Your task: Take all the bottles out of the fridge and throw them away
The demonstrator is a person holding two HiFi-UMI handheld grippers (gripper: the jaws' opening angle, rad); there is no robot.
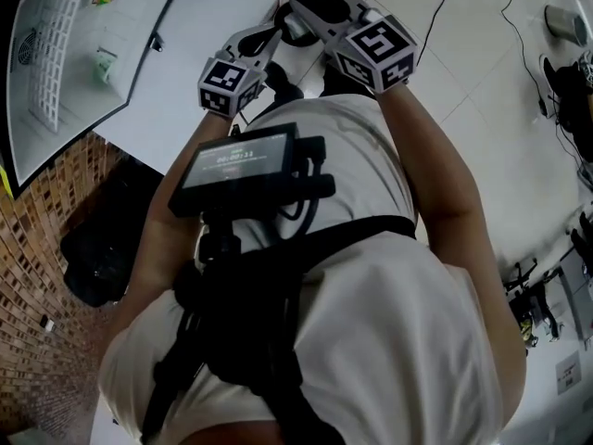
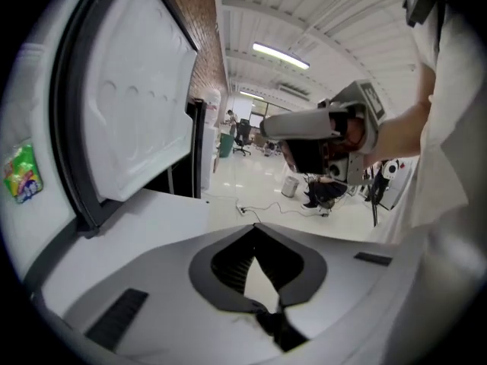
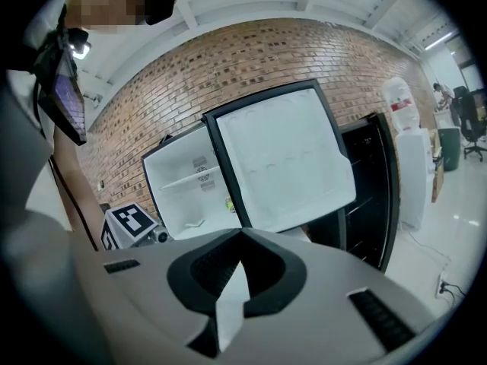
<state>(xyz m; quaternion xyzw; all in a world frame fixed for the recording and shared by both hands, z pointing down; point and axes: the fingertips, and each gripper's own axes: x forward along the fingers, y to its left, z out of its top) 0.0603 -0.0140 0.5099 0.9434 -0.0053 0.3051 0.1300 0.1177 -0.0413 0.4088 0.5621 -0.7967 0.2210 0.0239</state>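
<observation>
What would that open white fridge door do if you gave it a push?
The open fridge door would probably swing on its hinge rather than slide or tip. Its white inner face looks moulded and rigid, so it likely won't flex. No bottles show on it, so it should swing easily.

Rough brick wall [image 3: 228, 59]; smooth plastic fridge door [image 3: 281, 166]

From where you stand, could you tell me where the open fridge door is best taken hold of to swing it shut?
Take the fridge door by its free vertical edge, away from the hinge beside the fridge compartment. It stands wide open, flat white liner facing us, with no handle showing. I would come from the edge's outer side, jaws straddling it.
</observation>
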